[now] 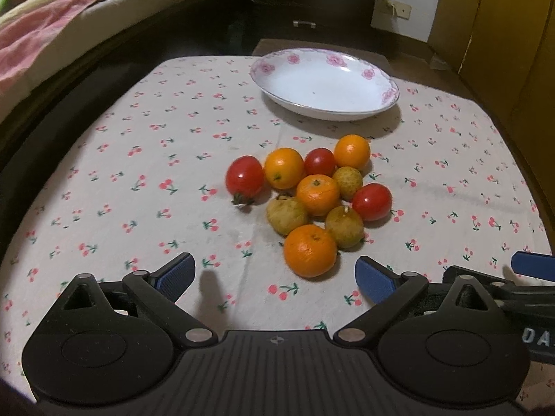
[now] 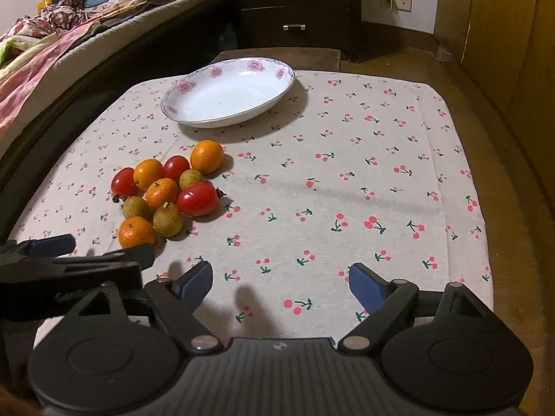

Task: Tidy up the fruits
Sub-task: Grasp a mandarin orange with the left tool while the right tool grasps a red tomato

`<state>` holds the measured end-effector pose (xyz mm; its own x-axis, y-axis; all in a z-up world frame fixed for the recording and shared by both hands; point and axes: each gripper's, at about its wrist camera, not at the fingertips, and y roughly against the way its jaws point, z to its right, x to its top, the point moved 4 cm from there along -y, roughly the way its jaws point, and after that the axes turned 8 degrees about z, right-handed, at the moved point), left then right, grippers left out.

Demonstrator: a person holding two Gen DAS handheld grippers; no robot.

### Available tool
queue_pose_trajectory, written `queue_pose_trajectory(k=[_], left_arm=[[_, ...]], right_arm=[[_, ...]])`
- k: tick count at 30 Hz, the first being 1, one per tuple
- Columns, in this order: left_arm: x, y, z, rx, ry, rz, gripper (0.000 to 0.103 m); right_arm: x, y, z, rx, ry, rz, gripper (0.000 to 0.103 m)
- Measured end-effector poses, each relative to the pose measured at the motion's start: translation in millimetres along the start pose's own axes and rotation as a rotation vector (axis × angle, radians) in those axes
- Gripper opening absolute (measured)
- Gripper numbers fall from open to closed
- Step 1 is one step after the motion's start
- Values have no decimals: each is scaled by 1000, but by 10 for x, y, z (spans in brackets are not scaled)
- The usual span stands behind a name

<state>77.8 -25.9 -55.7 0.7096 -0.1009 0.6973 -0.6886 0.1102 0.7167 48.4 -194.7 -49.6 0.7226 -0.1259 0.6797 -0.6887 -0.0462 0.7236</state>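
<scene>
A cluster of fruit lies on the cherry-print cloth: several oranges (image 1: 310, 251), three red tomatoes (image 1: 244, 177) and three yellow-green fruits (image 1: 286, 215). The cluster also shows in the right wrist view (image 2: 163, 194). A white floral plate (image 1: 324, 83) stands empty behind it, also seen in the right wrist view (image 2: 229, 92). My left gripper (image 1: 274, 277) is open and empty, just in front of the nearest orange. My right gripper (image 2: 281, 282) is open and empty, to the right of the fruit. The left gripper (image 2: 52, 253) shows at the right wrist view's left edge.
The cloth covers a small table (image 2: 461, 180) with edges close on all sides. A bed with bedding (image 2: 52, 41) runs along the left. A dark drawer unit (image 2: 295, 7) stands behind the table. Wooden panels (image 2: 513, 34) are on the right.
</scene>
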Motion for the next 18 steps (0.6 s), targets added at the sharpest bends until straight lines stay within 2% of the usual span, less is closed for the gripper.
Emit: queue_pose_trajectory(k=[5,9,14,18], left_arm=[[-2,-119,55,40,-44,-20,94],[17,-132,0,52,-12,-34,91],[38,-47,-131,43,7,-72,68],[48,-32,-197,31,0,-92,59]], right_arm=[[27,21,49,22,-28,-5,79],[81,61,52,49,-43,-6,68],[184,186,20,88,-31,20,64],[288,212,-26,113,-9,39,61]])
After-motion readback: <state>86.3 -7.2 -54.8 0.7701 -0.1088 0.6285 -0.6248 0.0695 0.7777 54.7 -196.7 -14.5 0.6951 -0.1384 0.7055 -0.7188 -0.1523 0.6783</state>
